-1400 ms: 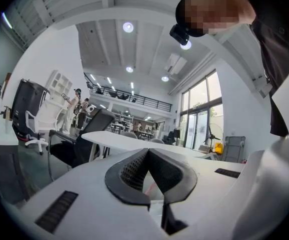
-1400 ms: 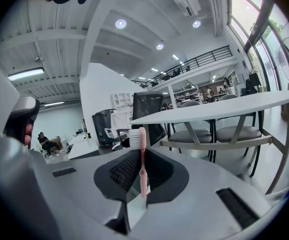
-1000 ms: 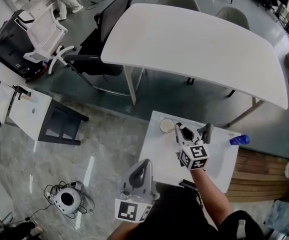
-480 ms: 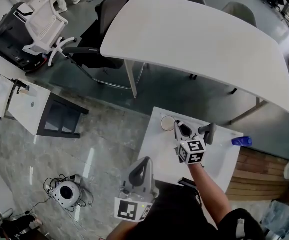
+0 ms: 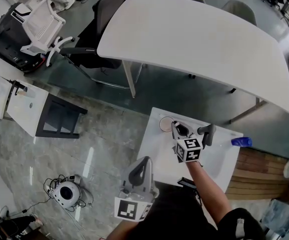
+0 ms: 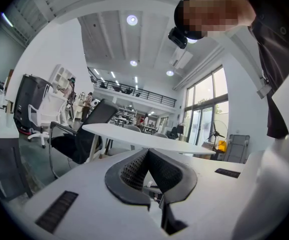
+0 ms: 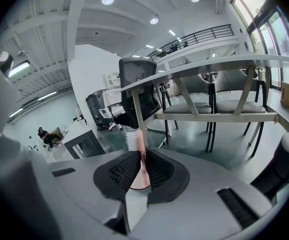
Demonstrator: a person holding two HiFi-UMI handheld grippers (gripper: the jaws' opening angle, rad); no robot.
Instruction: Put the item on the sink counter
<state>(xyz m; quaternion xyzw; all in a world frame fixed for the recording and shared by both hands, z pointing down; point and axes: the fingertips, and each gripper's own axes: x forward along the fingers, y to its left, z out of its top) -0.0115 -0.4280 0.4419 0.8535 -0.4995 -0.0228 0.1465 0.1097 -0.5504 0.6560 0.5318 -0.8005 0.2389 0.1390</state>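
Right gripper (image 5: 180,129) is clamped tight on the item (image 7: 134,140), probably a pink toothbrush, though it's hard to be sure. Item is in the air above the counter (image 5: 153,151), near the cup (image 5: 165,125), not yet set down. Left gripper (image 5: 143,165) has its jaws together on nothing. Remaining: lower, release.

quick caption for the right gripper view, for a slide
Right hand-held gripper shut on a pink toothbrush, bristle end past the jaws, white table and chairs beyond.
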